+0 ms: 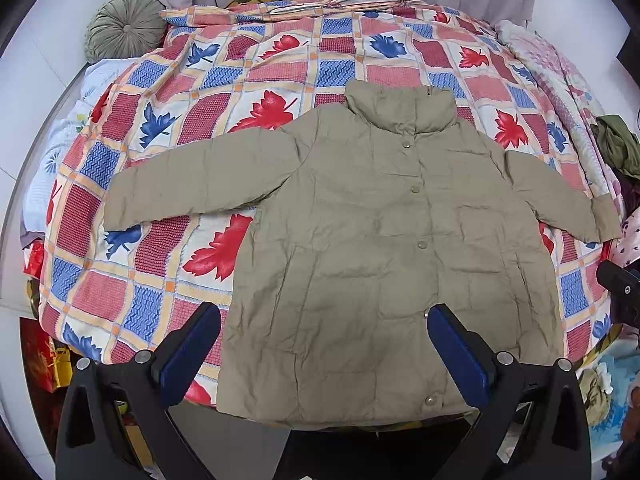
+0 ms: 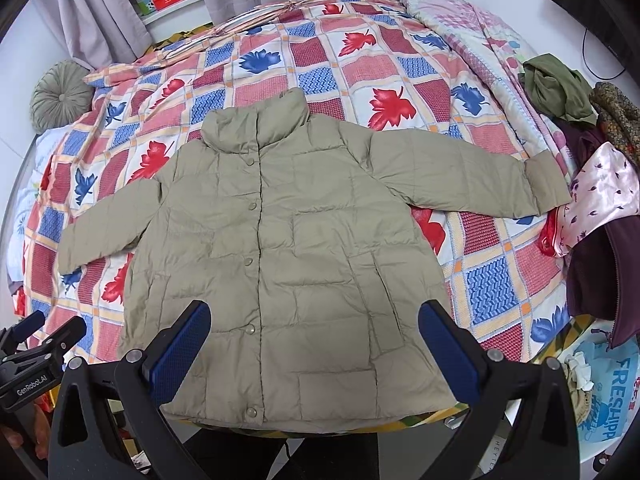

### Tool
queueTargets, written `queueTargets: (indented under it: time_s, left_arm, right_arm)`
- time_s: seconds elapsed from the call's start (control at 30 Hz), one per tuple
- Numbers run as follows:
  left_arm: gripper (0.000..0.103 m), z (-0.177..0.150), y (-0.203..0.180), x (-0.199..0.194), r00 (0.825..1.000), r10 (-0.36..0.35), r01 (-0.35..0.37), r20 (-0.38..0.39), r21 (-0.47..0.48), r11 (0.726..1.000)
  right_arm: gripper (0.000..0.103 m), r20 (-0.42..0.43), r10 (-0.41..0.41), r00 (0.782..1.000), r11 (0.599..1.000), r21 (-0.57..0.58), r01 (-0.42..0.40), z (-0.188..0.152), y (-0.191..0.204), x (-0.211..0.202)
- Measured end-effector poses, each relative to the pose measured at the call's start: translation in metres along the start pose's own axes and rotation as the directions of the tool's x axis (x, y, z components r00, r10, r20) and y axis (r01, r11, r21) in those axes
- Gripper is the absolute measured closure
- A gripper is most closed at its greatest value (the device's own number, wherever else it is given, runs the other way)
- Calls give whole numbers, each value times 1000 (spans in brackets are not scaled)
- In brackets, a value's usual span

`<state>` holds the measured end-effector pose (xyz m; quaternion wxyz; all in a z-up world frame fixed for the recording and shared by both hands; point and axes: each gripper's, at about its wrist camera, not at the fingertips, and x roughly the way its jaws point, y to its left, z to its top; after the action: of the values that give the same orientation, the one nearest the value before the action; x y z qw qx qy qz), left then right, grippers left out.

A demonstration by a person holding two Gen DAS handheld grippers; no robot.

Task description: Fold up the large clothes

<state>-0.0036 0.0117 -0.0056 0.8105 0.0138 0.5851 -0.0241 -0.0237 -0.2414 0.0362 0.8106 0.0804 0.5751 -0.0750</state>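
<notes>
A khaki puffer jacket (image 1: 360, 240) lies flat and buttoned on the bed, collar away from me, both sleeves spread out to the sides. It also shows in the right wrist view (image 2: 288, 248). My left gripper (image 1: 324, 316) is open and empty, hovering above the jacket's hem, left of its button line. My right gripper (image 2: 314, 312) is open and empty above the hem, right of the button line. The left gripper (image 2: 44, 340) also shows at the left edge of the right wrist view.
A patchwork leaf-print quilt (image 1: 248, 80) covers the bed. A round green cushion (image 1: 124, 26) sits at the far left. A heap of clothes (image 2: 592, 152) lies on the right edge, with a rolled blanket (image 2: 480, 36) behind. Bags (image 2: 600, 392) stand on the floor at right.
</notes>
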Motion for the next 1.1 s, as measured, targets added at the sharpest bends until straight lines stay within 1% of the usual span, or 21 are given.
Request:
queueTargets:
  time_s: [0.53,1.1]
  left_arm:
    - [0,-1,11,-1,1000,17,-17,-11,-20,1000]
    - [0,1,4,-4,1000,17,-18,-14,-13,1000]
  right_arm:
    - [0,0,1,1000,1000,-2,-1,-1,2,1]
    - [0,1,1,1000,1000,-3,-1,-1,3,2]
